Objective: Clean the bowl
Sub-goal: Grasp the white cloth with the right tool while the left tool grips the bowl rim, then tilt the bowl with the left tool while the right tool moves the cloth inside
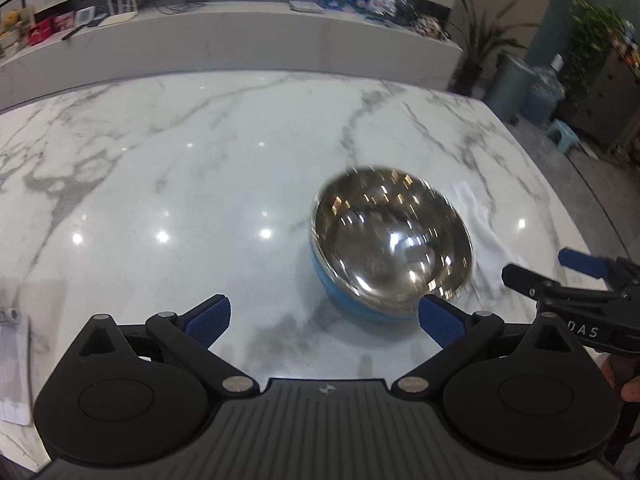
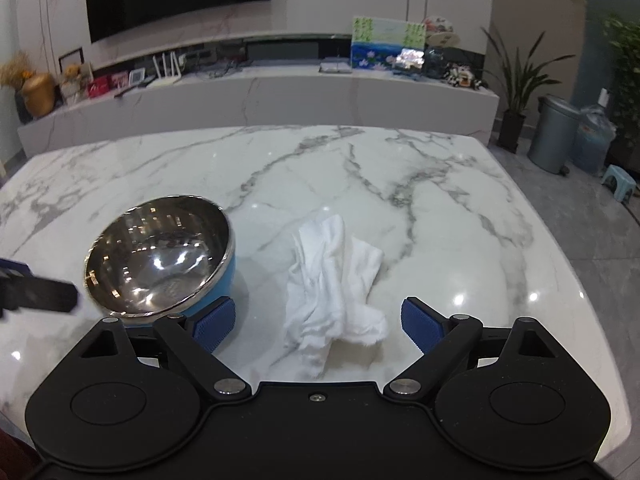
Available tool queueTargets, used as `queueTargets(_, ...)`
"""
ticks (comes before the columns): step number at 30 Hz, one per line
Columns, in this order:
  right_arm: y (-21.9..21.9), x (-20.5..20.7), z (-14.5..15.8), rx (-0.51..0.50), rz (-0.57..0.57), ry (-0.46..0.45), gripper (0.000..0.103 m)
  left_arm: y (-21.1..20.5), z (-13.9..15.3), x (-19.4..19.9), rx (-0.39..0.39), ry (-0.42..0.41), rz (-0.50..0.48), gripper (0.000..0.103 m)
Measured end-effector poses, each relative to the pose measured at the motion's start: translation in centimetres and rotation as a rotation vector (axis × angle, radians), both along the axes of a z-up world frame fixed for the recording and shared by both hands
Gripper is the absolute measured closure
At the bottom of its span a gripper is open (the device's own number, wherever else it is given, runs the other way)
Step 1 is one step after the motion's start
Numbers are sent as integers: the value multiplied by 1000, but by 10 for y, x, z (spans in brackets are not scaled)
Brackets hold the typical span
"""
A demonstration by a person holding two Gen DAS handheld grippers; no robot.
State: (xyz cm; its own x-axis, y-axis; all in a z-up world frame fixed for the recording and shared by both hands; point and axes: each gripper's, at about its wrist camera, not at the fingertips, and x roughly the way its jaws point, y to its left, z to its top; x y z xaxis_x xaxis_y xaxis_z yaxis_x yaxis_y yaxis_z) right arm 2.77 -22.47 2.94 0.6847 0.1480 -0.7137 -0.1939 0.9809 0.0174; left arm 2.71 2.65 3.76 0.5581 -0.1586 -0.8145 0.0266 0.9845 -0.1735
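A steel bowl with a blue outside (image 1: 390,246) sits tilted on the white marble table (image 1: 180,184). It also shows in the right wrist view (image 2: 160,258). A crumpled white cloth (image 2: 334,280) lies to its right; the left wrist view shows part of it (image 1: 480,232) behind the bowl. My left gripper (image 1: 324,318) is open and empty, just short of the bowl's near left side. My right gripper (image 2: 320,320) is open and empty, its jaws on either side of the cloth's near end, above it. The right gripper's fingers (image 1: 532,276) show at the left wrist view's right edge.
A white paper-like object (image 1: 14,364) lies at the table's left edge. A long marble shelf (image 2: 260,92) with clutter runs behind the table. A bin (image 2: 554,138), water jug and small stool stand on the floor at the right.
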Motion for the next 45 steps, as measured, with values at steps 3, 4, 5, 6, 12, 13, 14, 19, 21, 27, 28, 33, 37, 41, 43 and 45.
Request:
queueTargets(3,-3,22,-9,-12,1,51,23,1,-4,15,8,30,-5,10)
queueTargets(4,-4,28,-13,-12,-4,63,23,2,-6,20,10,40,-6,10)
queueTargets(5,-5,33,-15,-13,-7,71,24,1,-8,26,14,55,-13,14)
queueTargets(6,-5,37,-17,-15,-9,75,28,-1,-12,33,13,69,-21,18)
queueTargets(12,-3,52,-29,-25,0,102,48,-3,-23,51,-8,95,-35,28)
queueTargets(13,-2,54,-31,-26,6,106,50,-3,-24,52,-10,99,-33,34)
queueTargets(14,-2,55,-32,-27,11,110,56,-2,-26,53,-13,103,-31,40)
queueTargets(19,-2,58,-42,-35,43,130,67,1,-32,58,-26,124,-21,59)
queueTargets(21,0,59,-45,-40,57,138,78,2,-35,59,-32,132,-17,73)
queueTargets(27,9,55,-47,-67,112,119,92,5,-43,64,-48,157,-4,86)
queueTargets(28,11,54,-47,-77,120,116,93,4,-44,65,-55,157,-8,90)
queueTargets(33,17,56,-25,-35,172,131,94,3,-43,70,-46,151,-26,90)
queueTargets(37,35,58,-1,28,261,184,94,5,-42,70,-51,163,-25,90)
queueTargets(41,54,59,24,91,350,236,94,7,-40,70,-65,171,-8,90)
queueTargets(43,63,60,36,123,395,262,94,8,-39,70,-73,176,1,90)
queueTargets(45,73,64,34,110,417,307,94,8,-42,74,-87,178,4,91)
